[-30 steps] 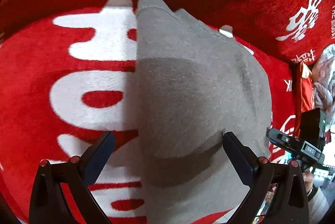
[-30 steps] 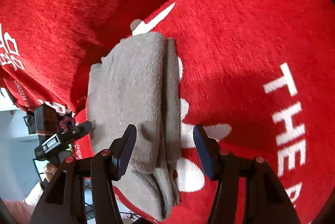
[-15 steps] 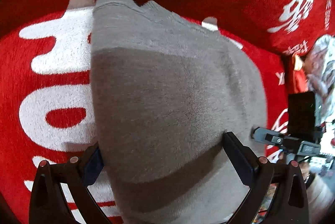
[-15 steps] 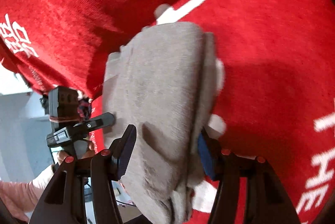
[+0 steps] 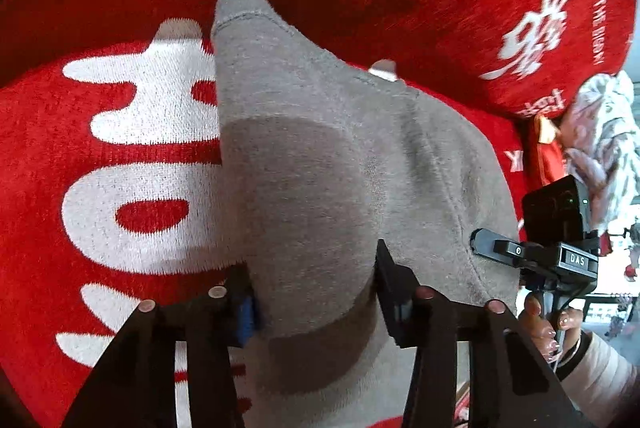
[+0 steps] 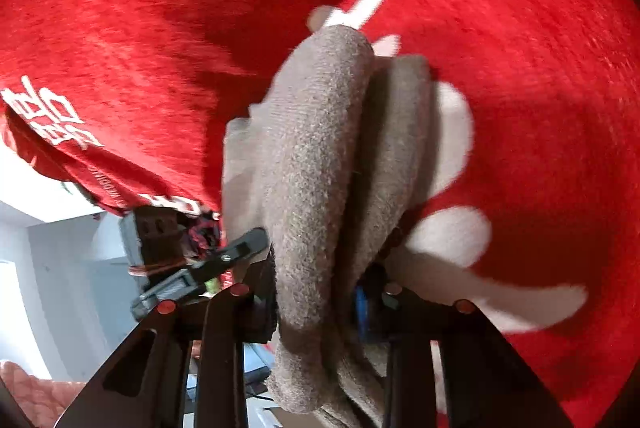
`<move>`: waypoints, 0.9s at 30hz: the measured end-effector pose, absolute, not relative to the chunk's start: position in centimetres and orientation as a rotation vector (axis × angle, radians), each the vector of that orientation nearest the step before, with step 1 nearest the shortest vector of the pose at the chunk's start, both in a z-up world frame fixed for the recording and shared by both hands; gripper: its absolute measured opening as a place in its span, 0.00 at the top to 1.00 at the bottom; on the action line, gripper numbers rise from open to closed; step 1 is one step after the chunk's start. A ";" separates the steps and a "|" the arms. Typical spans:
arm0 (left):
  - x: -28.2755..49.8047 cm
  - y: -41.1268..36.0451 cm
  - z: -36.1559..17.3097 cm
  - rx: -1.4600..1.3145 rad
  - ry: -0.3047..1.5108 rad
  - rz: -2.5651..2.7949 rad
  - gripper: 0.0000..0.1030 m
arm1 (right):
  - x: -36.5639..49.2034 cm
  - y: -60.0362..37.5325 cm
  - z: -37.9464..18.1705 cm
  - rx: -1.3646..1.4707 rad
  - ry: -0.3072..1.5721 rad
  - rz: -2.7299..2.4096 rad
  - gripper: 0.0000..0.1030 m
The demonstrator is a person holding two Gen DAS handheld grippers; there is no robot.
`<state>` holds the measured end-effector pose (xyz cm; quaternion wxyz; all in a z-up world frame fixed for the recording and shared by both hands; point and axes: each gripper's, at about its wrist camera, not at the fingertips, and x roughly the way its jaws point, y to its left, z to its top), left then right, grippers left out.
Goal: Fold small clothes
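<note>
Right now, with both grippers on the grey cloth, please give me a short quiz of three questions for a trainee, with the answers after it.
1. True or false: the left gripper has its fingers pressed on the grey garment.
2. Which surface lies under the garment? A) a red cover with white lettering B) a bare wooden table C) a blue plastic tray
3. Fill in the missing word: in the right wrist view, the right gripper pinches the garment where it is bunched into thick ____.

Key:
1. True; the cloth fills the gap between both fingers.
2. A.
3. Folds; the layers lie side by side between the fingers.
</note>
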<state>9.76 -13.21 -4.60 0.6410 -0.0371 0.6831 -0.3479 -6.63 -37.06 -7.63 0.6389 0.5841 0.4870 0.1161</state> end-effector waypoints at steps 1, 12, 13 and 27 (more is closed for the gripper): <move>9.6 -12.9 -3.9 -0.099 1.551 -0.812 0.53 | -6.7 -36.8 -7.1 1.346 1.101 0.273 0.70; 8.0 -6.6 2.5 -0.119 1.508 -0.852 0.53 | -7.4 -31.5 -1.6 1.352 1.077 0.317 0.70; 7.9 -5.6 2.9 -0.119 1.511 -0.847 0.53 | -7.4 -30.9 -1.4 1.355 1.079 0.324 0.70; 6.6 5.4 -1.2 -0.061 1.564 -0.627 0.53 | -5.0 -20.2 -5.4 1.345 1.233 0.404 0.70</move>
